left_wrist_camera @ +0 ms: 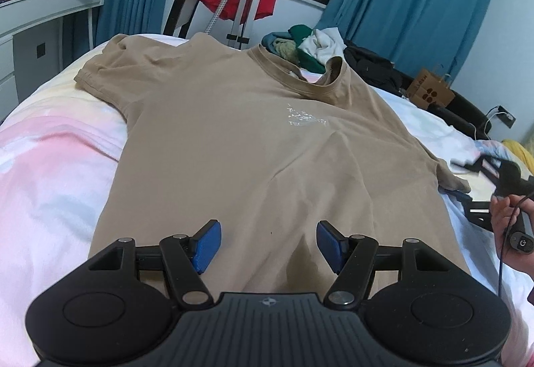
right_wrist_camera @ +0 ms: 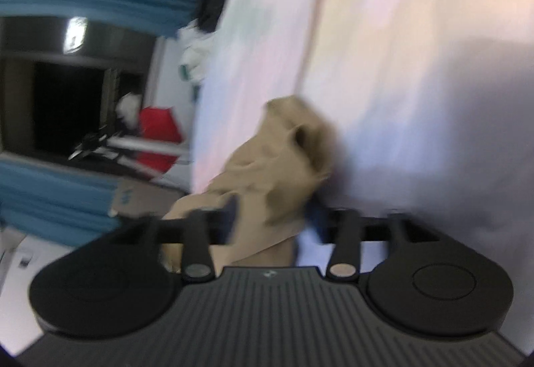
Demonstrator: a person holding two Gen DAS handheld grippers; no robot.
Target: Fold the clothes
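1. Left gripper (left_wrist_camera: 268, 245) hangs over the tan T-shirt (left_wrist_camera: 253, 146) near its hem, blue pads apart, nothing clamped.
2. Right gripper (right_wrist_camera: 272, 220), blurred, stands at the shirt's sleeve (right_wrist_camera: 280, 160); jaws apart, cloth between them, contact unclear.
3. Shirt lies flat, long axis up the left view, collar (left_wrist_camera: 300, 73) upper right.
4. Pastel bedsheet (left_wrist_camera: 50, 166) underneath; clothes pile (left_wrist_camera: 310, 48), teal curtains (left_wrist_camera: 417, 0) behind.
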